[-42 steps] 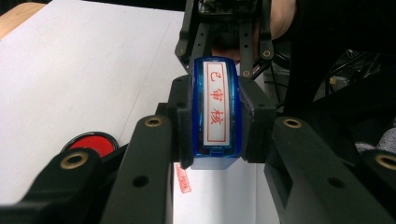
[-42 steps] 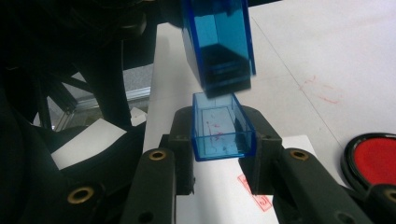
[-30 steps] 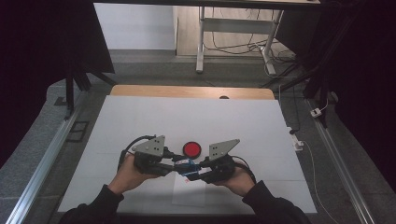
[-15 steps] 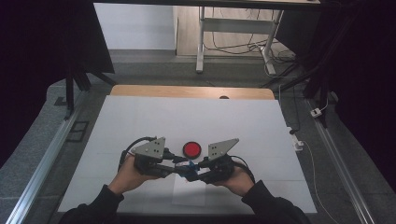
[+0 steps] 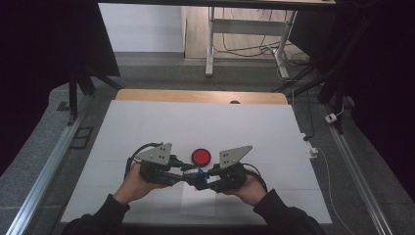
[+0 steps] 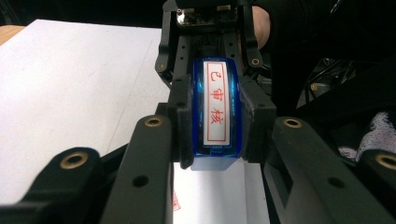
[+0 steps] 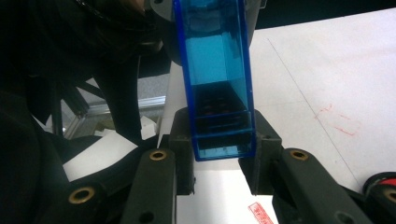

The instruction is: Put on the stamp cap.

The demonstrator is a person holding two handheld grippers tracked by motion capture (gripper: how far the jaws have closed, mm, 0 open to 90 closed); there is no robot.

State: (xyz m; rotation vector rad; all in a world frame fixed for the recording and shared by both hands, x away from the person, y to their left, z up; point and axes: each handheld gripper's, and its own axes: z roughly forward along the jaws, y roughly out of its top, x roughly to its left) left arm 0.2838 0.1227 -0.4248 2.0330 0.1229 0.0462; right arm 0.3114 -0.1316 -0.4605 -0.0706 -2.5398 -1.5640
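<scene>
A blue stamp (image 5: pixel 198 172) is held low over the white table, between my two grippers, which point at each other. In the left gripper view its blue body (image 6: pixel 217 112) bears a white label with red characters, and my left gripper (image 6: pixel 217 121) is shut on it. My right gripper (image 7: pixel 223 135) is shut on the stamp's translucent blue end (image 7: pixel 215 70). In the high view the left gripper (image 5: pixel 188 175) comes in from the left and the right gripper (image 5: pixel 206 179) from the right. A round red ink pad (image 5: pixel 200 156) lies just beyond them.
A white sheet of paper (image 5: pixel 200 203) lies under the grippers and carries a small red stamp print (image 7: pixel 261 212). Faint red marks (image 7: pixel 338 119) show on the white table cover (image 5: pixel 147 127). Metal rails run along both table sides; a wooden edge (image 5: pixel 195 96) lies at the back.
</scene>
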